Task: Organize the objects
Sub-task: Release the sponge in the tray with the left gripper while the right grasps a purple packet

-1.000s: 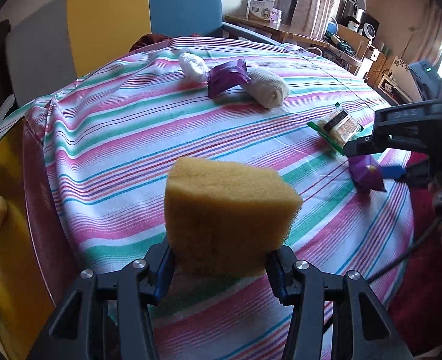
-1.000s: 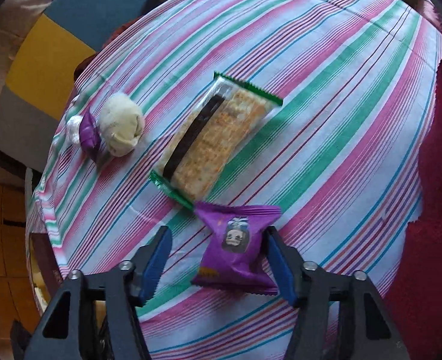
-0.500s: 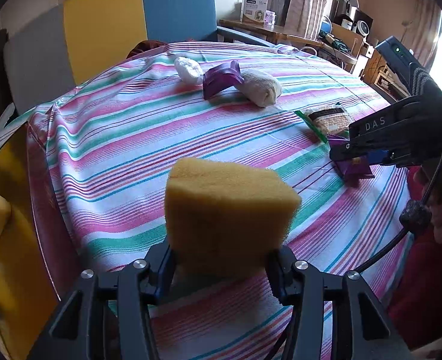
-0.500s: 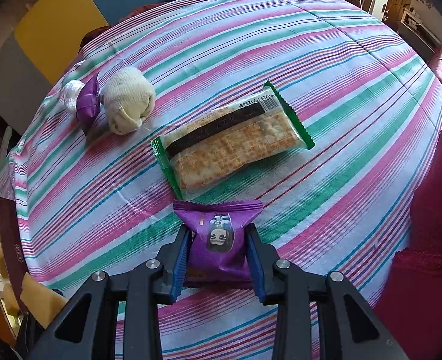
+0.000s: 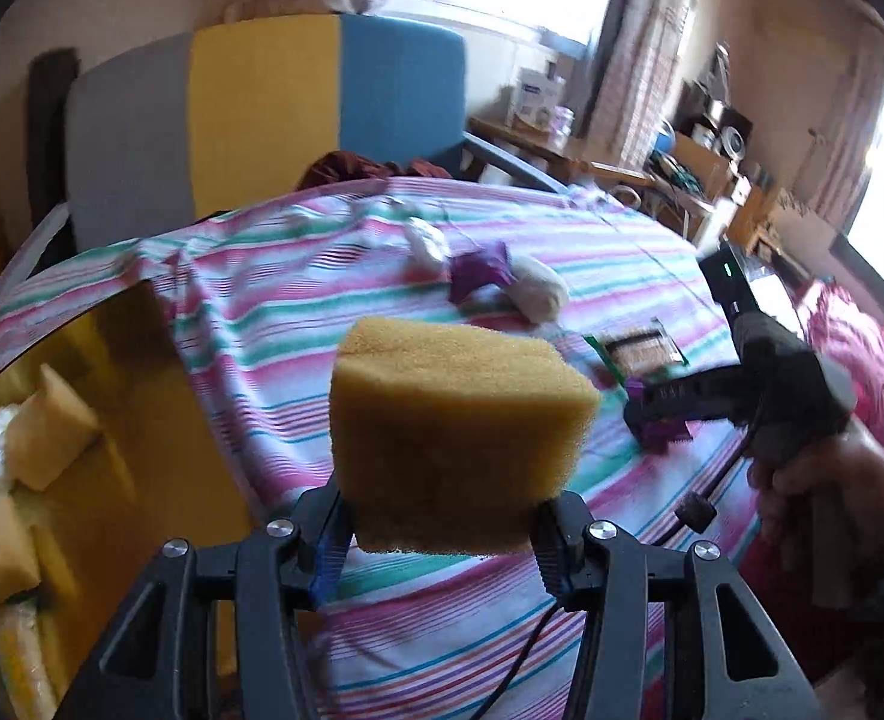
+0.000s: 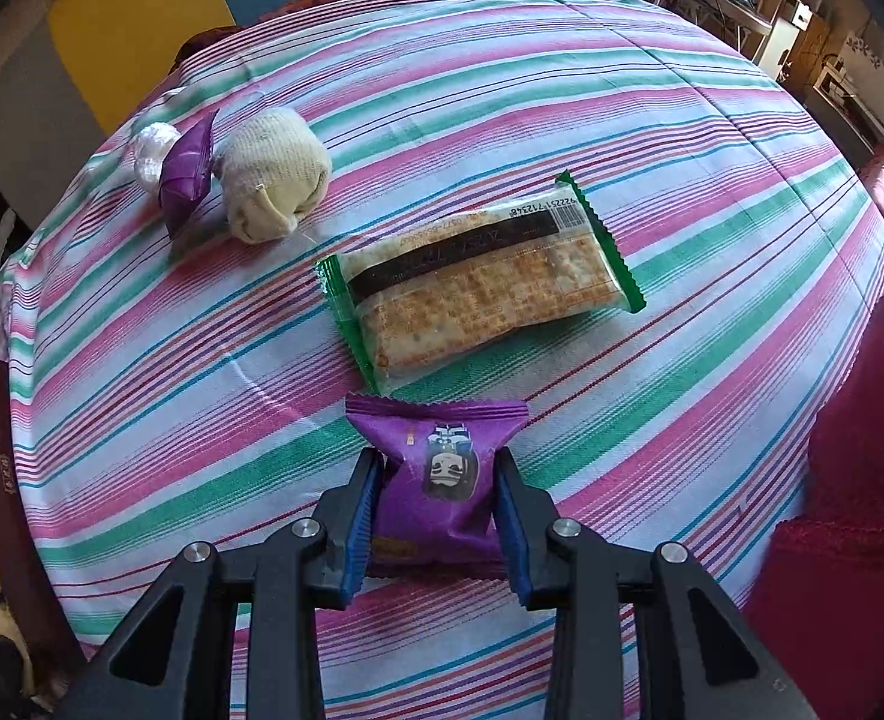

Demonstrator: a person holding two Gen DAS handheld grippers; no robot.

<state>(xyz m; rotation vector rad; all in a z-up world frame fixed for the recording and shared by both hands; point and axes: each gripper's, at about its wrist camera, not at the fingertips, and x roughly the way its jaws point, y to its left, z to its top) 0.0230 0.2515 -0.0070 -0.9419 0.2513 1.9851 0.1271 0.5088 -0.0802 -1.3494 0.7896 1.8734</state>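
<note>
My left gripper (image 5: 442, 546) is clamped on a yellow sponge (image 5: 457, 438); both pads press into its lower sides, and the block stands clear above the striped tablecloth (image 5: 298, 324), near the cloth's near-left edge. My right gripper (image 6: 439, 525) is closed on a purple snack packet (image 6: 442, 474), its blue pads (image 6: 361, 525) squeezing the wrapper's flanks so that the waist of the packet is pinched. The packet's serrated top seam lies just beside the near end of a cracker packet (image 6: 478, 288) with green ends, which rests flat on the tablecloth (image 6: 562, 90). Beyond the cracker packet, toward the cloth's far-left edge, a rolled cream sock (image 6: 274, 174) touches a second purple packet (image 6: 187, 171), which in turn touches a white bundle (image 6: 151, 147). In the left wrist view the right gripper (image 5: 652, 414) appears to the right of the sponge, held by a hand (image 5: 826, 480). Past the cloth's left edge lie two more sponges (image 5: 52, 426), one beyond the other.
</note>
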